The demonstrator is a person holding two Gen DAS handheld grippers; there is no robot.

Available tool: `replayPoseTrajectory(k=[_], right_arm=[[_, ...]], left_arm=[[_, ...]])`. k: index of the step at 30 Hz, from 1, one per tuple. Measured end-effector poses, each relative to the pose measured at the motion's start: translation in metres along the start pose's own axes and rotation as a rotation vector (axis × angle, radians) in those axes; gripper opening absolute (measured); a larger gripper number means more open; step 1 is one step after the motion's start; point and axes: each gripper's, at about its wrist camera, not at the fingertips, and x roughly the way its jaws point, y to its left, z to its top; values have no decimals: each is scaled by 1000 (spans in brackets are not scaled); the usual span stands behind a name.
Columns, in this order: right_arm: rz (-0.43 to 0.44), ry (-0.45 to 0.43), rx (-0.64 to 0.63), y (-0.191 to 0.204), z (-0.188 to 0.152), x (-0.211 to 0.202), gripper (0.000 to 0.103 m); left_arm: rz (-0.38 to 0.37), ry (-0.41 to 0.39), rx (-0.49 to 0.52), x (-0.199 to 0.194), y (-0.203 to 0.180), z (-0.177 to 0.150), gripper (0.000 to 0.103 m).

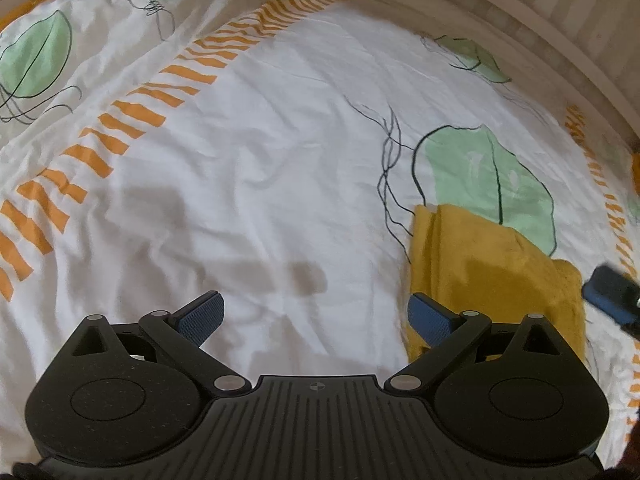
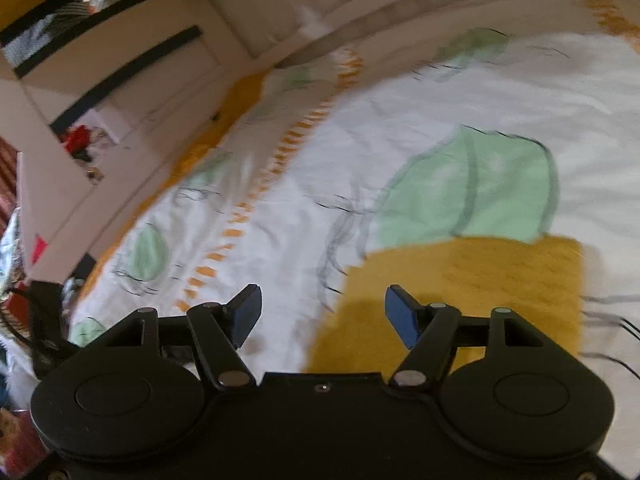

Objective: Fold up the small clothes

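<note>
A folded mustard-yellow cloth (image 1: 492, 272) lies flat on the bed cover, at the right of the left wrist view. My left gripper (image 1: 314, 316) is open above bare cover just left of the cloth, its right pad (image 1: 430, 320) over the cloth's left edge. In the right wrist view the same yellow cloth (image 2: 480, 280) lies under and ahead of my right gripper (image 2: 322, 314), which is open with nothing between its pads. A blue fingertip of the right gripper (image 1: 610, 292) shows at the right edge of the left wrist view.
The white bed cover (image 1: 280, 160) has green leaf prints and an orange striped band (image 1: 132, 120). A striped wall (image 1: 560, 0) borders the bed's far side. White shelves (image 2: 120, 72) holding small items, with clutter below, stand beyond the bed's left side.
</note>
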Motion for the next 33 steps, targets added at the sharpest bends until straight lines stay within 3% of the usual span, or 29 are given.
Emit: replayPoseTrajectory(k=[5, 8, 15, 20, 25, 32, 33], right_arm=[[-72, 45, -55, -9, -27, -2, 72], [-78, 62, -150, 3, -44, -2, 72], [6, 137, -355, 42, -84, 13, 72], [120, 275, -330, 45, -105, 34, 74], [181, 222, -246, 33, -94, 10, 74], [62, 16, -66, -25, -59, -47, 103], [39, -10, -33, -36, -54, -53, 103]], left_arm=[[-14, 4, 34, 1, -9, -4, 99], [-17, 4, 48, 1, -13, -6, 99], [-35, 17, 85, 5, -22, -12, 99], [-46, 30, 128, 7, -31, -18, 99], [-93, 61, 132, 10, -34, -24, 99], [-133, 97, 130, 14, -43, -34, 99], [-136, 100, 137, 14, -46, -36, 99]])
